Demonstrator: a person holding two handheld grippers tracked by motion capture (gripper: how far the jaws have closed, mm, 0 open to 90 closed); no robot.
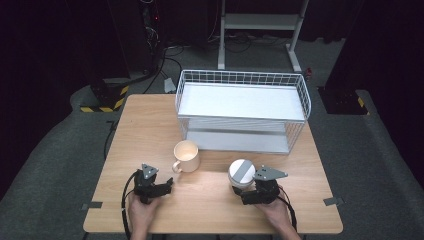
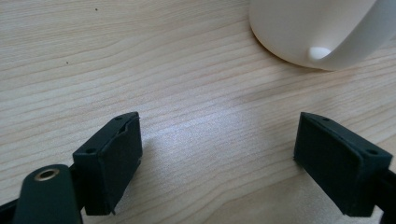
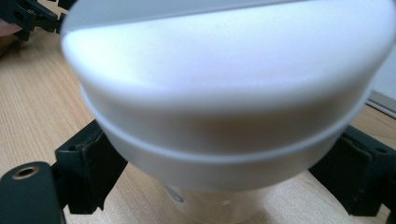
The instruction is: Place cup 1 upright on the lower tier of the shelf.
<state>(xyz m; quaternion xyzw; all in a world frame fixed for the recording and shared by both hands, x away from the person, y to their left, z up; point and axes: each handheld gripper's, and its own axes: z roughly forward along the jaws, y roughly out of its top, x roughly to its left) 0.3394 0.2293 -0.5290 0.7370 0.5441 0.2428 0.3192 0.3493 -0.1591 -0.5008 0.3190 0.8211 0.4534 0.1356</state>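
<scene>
A white lidded cup (image 1: 241, 172) with a grey stripe across its lid stands on the wooden table (image 1: 145, 125), right of centre. My right gripper (image 1: 243, 190) reaches around it from the near side. In the right gripper view the cup (image 3: 224, 93) sits between the two black jaws of that gripper (image 3: 217, 182); its wide lid hides the pads, so contact is unclear. A cream mug (image 1: 187, 156) stands to the left, handle toward me. My left gripper (image 1: 166, 188) lies just short of it, open. The left gripper (image 2: 217, 154) has bare wood between its jaws, with the mug (image 2: 317, 32) ahead to the right.
A white wire basket rack (image 1: 295, 87) with two white shelves stands at the back of the table, beyond the mug and cup. A white metal stand (image 1: 260, 22) and cables are on the floor behind. Both of the person's hands rest near the front edge.
</scene>
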